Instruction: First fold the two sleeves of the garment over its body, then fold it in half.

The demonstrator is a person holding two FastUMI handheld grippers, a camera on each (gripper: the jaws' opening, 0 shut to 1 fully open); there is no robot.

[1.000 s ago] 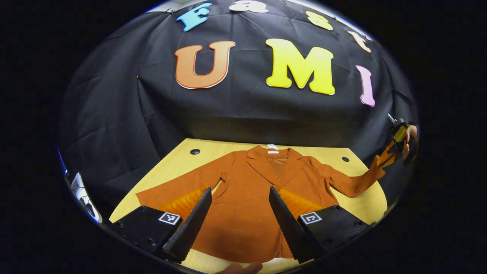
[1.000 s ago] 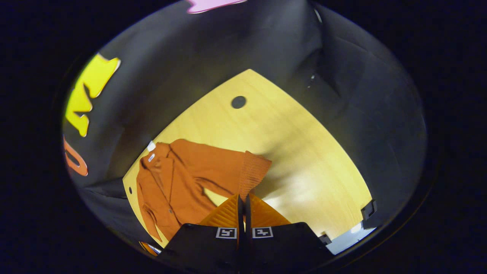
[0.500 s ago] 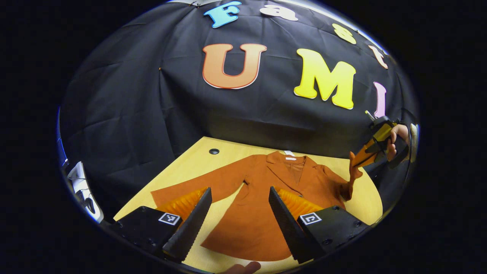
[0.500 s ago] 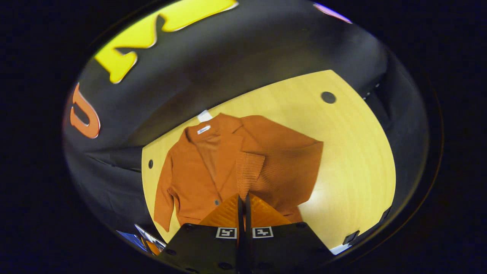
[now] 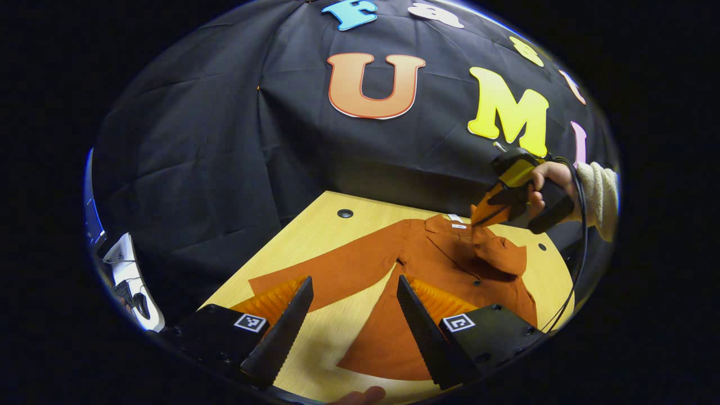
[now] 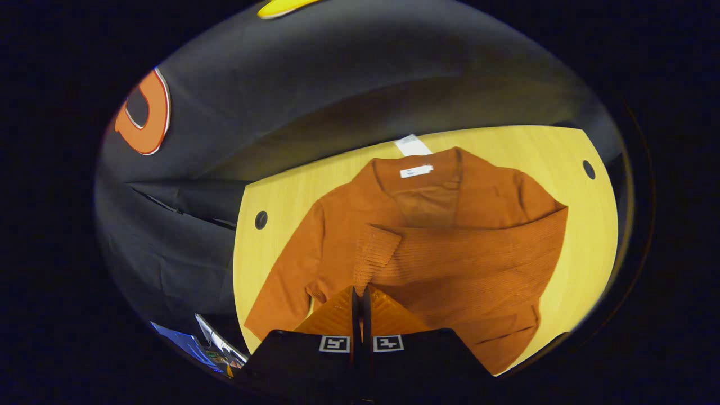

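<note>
Right sleeve over the chest

My right gripper (image 6: pixel 360 292) pinches the sleeve cuff (image 6: pixel 374 253) above the garment (image 5: pixel 450 270) on the table (image 5: pixel 315 236); left gripper (image 5: pixel 351 332) gapes, empty. Release high, and it could slide off.

A light yellow wooden table (image 5: pixel 315 247) stands before the wrinkled black cloth wall (image 5: pixel 225 157). It has small round dark holes (image 5: pixel 345 213) near its far edge.

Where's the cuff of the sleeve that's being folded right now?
In the right gripper view the cuff hangs pinched in the right gripper, above the jacket chest, just below the collar.
</note>
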